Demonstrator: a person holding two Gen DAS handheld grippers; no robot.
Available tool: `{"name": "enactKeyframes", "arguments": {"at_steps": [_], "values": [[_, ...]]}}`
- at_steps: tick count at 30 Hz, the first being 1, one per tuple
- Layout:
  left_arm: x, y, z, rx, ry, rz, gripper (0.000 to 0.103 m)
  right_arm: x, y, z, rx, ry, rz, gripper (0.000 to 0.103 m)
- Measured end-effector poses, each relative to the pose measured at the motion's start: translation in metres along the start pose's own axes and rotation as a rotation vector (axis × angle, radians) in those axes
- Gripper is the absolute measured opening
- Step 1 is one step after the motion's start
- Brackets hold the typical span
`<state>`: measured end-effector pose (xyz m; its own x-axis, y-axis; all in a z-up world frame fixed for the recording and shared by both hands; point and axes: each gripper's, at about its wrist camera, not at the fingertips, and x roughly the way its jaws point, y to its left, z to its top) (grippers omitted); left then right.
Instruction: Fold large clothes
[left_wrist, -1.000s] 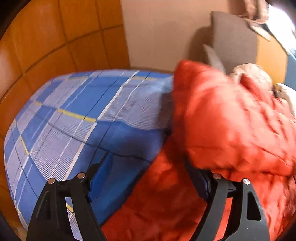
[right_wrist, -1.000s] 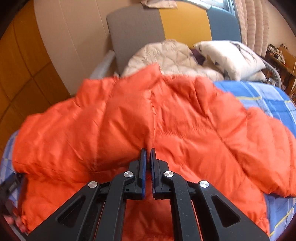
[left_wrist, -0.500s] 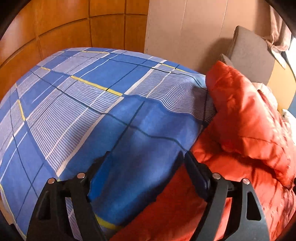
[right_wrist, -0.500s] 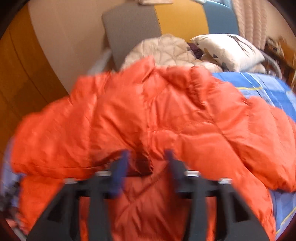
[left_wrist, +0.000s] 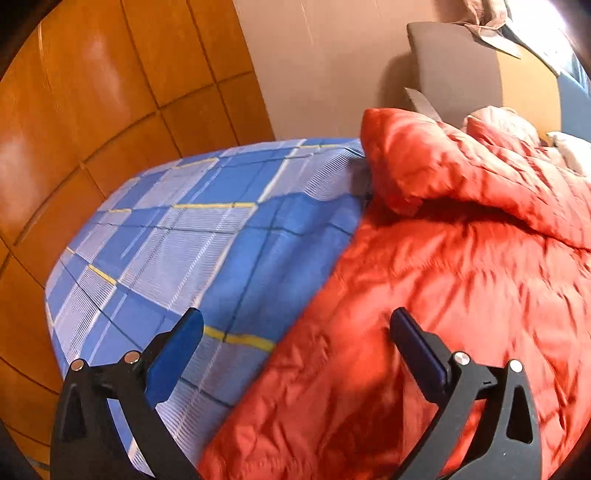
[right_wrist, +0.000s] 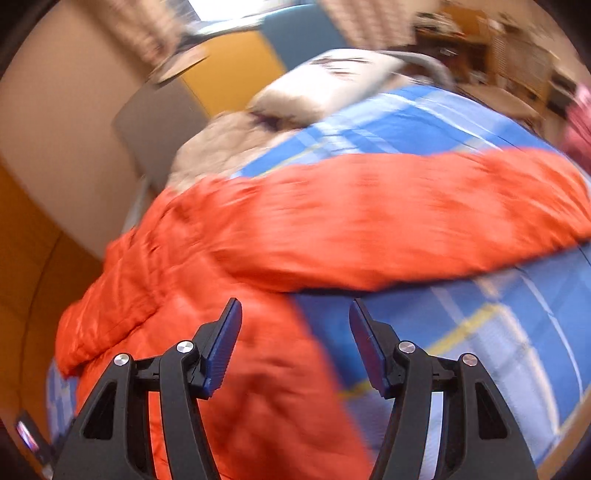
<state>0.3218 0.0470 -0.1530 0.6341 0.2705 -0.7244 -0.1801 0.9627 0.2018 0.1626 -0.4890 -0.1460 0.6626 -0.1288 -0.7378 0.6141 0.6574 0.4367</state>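
Blurred plaid bed (right_wrist: 424, 122) beyond orange jacket (right_wrist: 332, 221); left tongs (left_wrist: 295, 328) widening, right tongs (right_wrist: 295, 314) narrowing, both empty.

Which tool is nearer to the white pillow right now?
Right, probably. The right tool faces the pillow across the orange jacket. The left tool sits over the jacket's far edge; the pillow barely peeks at its frame edge.

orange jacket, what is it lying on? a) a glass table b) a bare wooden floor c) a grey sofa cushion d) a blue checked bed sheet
d, the orange jacket is spread over the blue checked bed sheet, which shows on either side of it in both wrist views.
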Motion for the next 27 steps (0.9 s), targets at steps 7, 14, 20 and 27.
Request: {"name": "enactKeyframes", "arguments": {"at_steps": [7,14,20,27], "values": [[-0.024,-0.010,-0.012,0.018,0.013,-0.030,0.101,-0.011,-0.109,0.015,0.349,-0.049,-0.116,0.061],[-0.032,-0.029,-0.022,0.078,0.048,0.021,0.101,-0.012,-0.163,0.027,0.521,-0.176,-0.134,0.061],[-0.033,-0.031,-0.027,0.078,0.060,0.021,0.101,-0.002,-0.187,0.048,0.572,-0.212,-0.147,0.016],[-0.034,-0.024,-0.028,0.029,0.101,-0.012,0.101,-0.025,-0.091,0.077,0.157,-0.322,-0.130,0.011]]}}
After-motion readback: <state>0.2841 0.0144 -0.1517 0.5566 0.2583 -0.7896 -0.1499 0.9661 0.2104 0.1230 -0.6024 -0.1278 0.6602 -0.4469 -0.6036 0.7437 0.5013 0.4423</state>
